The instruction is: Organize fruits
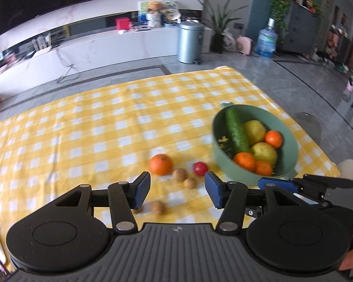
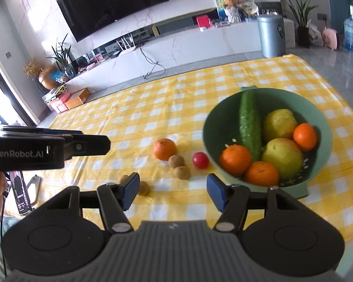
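Blue-padded left hand-held gripper (image 1: pixel 177 191) and right hand-held gripper (image 2: pixel 173 193) tilt downward, gaping, empty, above tablecloth (image 1: pixel 82 127).

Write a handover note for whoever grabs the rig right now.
Left claw: open, empty, above the cloth.
Right claw: open, empty, beside the left one.
Green bowl, on the right of the yellow check tablecloth: holds a cucumber, two yellow-green fruits and three oranges.
Loose on the cloth, left of the bowl: one orange, a small red fruit and four small brown fruits, the nearest close to the right claw's left finger.
Done: most of the fruit sits in the bowl.
Left: probably gather the six loose pieces.
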